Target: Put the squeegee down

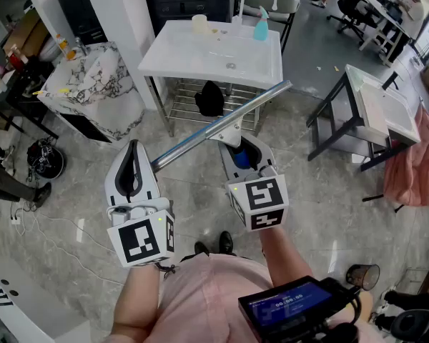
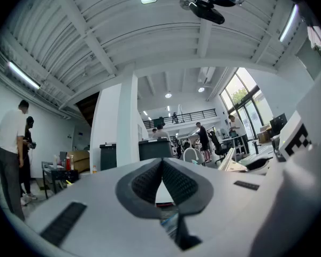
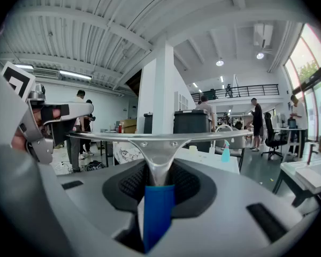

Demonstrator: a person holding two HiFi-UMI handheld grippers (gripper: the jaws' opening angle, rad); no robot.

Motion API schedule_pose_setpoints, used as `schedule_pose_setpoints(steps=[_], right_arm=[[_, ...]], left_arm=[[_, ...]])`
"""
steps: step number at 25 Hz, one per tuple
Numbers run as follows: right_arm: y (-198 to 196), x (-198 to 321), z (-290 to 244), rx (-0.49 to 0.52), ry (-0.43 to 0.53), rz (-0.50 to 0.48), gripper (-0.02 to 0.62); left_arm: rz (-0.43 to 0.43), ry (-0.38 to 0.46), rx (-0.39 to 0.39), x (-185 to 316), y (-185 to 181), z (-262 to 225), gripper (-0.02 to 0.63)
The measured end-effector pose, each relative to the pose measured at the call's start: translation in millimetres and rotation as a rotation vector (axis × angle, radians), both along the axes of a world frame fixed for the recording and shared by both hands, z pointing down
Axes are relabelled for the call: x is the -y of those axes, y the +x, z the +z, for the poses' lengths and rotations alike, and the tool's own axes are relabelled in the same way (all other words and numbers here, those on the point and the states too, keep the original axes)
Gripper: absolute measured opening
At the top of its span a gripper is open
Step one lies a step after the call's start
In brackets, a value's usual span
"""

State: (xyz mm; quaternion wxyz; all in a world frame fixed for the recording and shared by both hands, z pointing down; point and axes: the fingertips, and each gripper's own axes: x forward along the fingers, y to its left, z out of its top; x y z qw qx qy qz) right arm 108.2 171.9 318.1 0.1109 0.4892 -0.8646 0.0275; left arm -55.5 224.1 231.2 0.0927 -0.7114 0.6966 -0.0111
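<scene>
Marble floor [image 1: 71, 213] and a white sink table [image 1: 193, 59] lie ahead of you. Your right gripper [image 1: 239, 156] is clamped on the blue handle of the one squeegee [image 1: 222, 123], its metal blade crosswise in the air, short of the table, probably so it can be set down flat. Your left gripper [image 1: 132, 164], jaws together on nothing, hangs alongside. Count: two grippers, one spray bottle [image 1: 261, 26].
</scene>
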Motion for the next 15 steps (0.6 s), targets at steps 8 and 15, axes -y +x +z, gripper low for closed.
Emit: schedule_pose_setpoints(steps=[8,15], right_arm=[[18,7,0,0.024,-0.004,-0.001,0.104],[31,19,8,0.036,-0.021,-0.023,0.104]], left_arm=[[-0.001,-0.009,0.011,8,19,0,0.009],[-0.028,-0.007,0.023,14,31,3,0.009]])
